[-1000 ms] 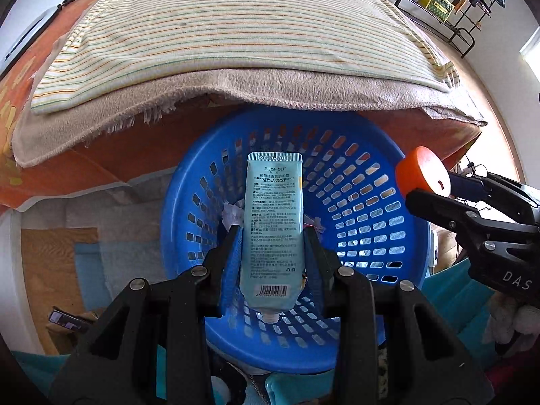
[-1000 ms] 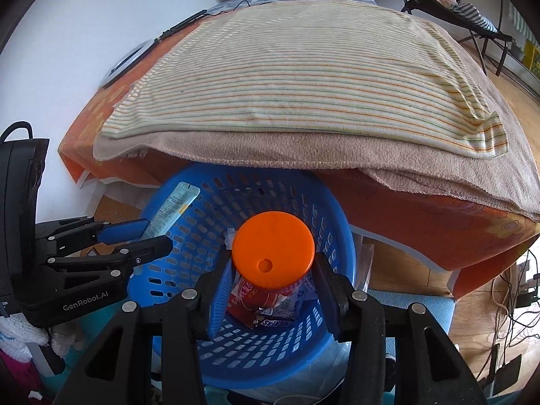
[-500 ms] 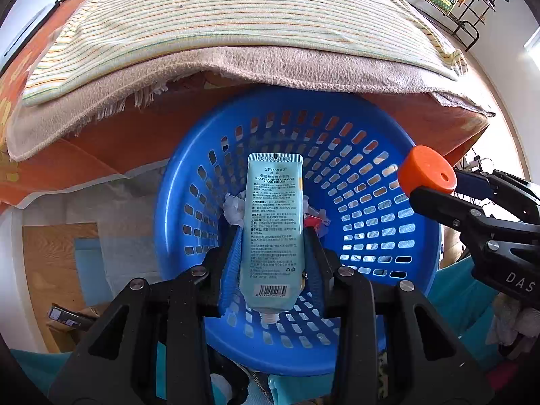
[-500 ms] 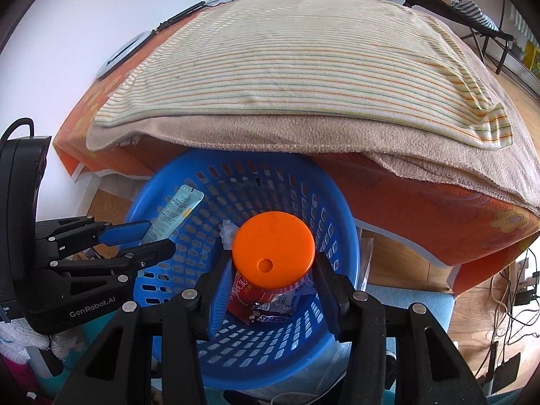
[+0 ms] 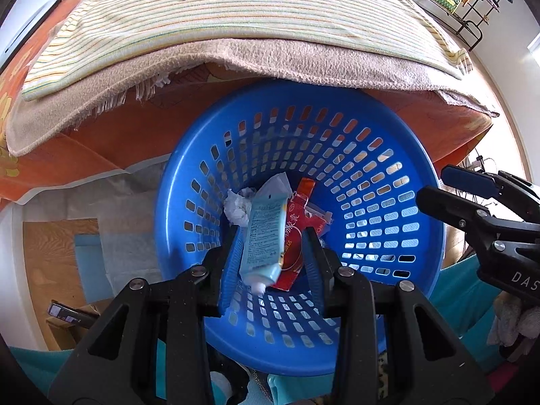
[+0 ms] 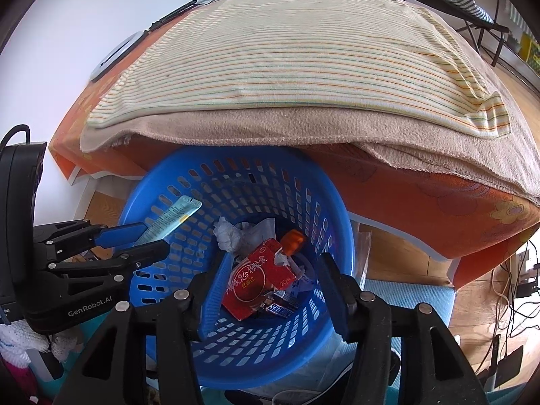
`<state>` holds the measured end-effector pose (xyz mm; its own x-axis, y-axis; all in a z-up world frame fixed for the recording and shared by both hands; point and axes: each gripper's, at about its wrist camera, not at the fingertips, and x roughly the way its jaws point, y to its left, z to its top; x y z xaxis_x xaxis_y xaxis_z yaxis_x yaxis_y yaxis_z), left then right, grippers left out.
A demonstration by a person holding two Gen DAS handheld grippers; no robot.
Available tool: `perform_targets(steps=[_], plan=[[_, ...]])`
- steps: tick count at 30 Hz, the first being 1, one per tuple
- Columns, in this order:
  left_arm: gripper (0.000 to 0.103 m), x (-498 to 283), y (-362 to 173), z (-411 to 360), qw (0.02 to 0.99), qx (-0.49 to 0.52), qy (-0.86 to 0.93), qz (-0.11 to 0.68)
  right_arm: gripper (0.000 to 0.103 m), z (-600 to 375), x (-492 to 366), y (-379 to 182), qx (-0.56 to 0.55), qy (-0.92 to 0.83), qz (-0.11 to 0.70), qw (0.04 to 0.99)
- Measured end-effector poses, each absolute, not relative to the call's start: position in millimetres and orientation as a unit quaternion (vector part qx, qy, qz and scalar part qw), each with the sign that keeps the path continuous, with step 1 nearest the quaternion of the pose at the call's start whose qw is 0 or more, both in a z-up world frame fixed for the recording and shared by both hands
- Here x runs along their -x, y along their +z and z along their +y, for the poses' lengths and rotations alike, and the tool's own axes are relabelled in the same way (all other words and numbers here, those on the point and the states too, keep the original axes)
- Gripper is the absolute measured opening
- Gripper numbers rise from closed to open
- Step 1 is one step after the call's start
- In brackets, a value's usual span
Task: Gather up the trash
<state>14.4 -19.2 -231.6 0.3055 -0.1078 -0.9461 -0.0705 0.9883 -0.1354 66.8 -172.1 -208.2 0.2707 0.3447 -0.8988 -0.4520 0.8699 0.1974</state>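
A blue slotted basket (image 5: 162, 202) (image 6: 344, 222) stands on the floor against the bed. My left gripper (image 5: 270, 236) (image 6: 157, 236) hangs over it with a pale blue tube (image 5: 265, 233) (image 6: 172, 217) between its fingers. The tube is tilted, and a gap shows between it and the right pad. My right gripper (image 6: 275, 260) (image 5: 433, 184) is over the basket with its jaws opening and nothing between them. Inside the basket lie an orange cap (image 6: 293, 240), a red carton (image 6: 260, 280) (image 5: 297, 233), crumpled tissue (image 6: 229, 233) and a candy wrapper (image 6: 280, 308).
A bed with a striped sheet (image 6: 287, 67) and a beige blanket (image 5: 270, 64) overhangs the basket's far rim. Wooden floor (image 5: 50, 253) shows to the left, a blue mat (image 6: 405, 303) and cables (image 6: 513, 287) to the right.
The orange-capped thing has left my right gripper and now lies in the basket, and that gripper's jaws stand wider. In the left gripper the tube has tilted and slid forward.
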Motion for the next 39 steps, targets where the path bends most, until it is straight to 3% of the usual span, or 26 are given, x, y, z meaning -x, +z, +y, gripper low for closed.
perform_targets(steps=[2, 5, 16, 20, 29, 33, 39], plan=[[0.038, -14.8, -231.9, -18.3, 0.803, 0.077, -0.009, 0.591, 0.057, -172.6, -67.4, -208.2, 0.048, 0.249, 0.55, 0.796], [0.051, -14.4, -230.1, -17.7, 0.805, 0.079, -0.007, 0.588, 0.063, -173.1, -67.8, -208.3, 0.048, 0.246, 0.551, 0.796], [0.051, -15.4, -221.3, -12.5, 0.807, 0.094, -0.003, 0.583, 0.069, -175.7, -69.4, -204.8, 0.044, 0.238, 0.552, 0.798], [0.062, -14.2, -215.2, -10.4, 0.81, 0.101, -0.002, 0.577, 0.07, -177.7, -70.4, -203.1, 0.041, 0.234, 0.554, 0.798], [0.062, -12.1, -195.3, -9.2, 0.819, 0.111, -0.002, 0.562, 0.07, -184.0, -72.9, -190.1, 0.032, 0.229, 0.546, 0.806], [0.062, -11.5, -182.2, -7.6, 0.827, 0.109, 0.0, 0.551, 0.093, -188.5, -73.5, -179.5, 0.027, 0.224, 0.532, 0.816], [0.064, -13.5, -155.3, -6.0, 0.843, 0.111, 0.002, 0.526, 0.093, -194.5, -77.4, -163.9, 0.017, 0.22, 0.523, 0.823]])
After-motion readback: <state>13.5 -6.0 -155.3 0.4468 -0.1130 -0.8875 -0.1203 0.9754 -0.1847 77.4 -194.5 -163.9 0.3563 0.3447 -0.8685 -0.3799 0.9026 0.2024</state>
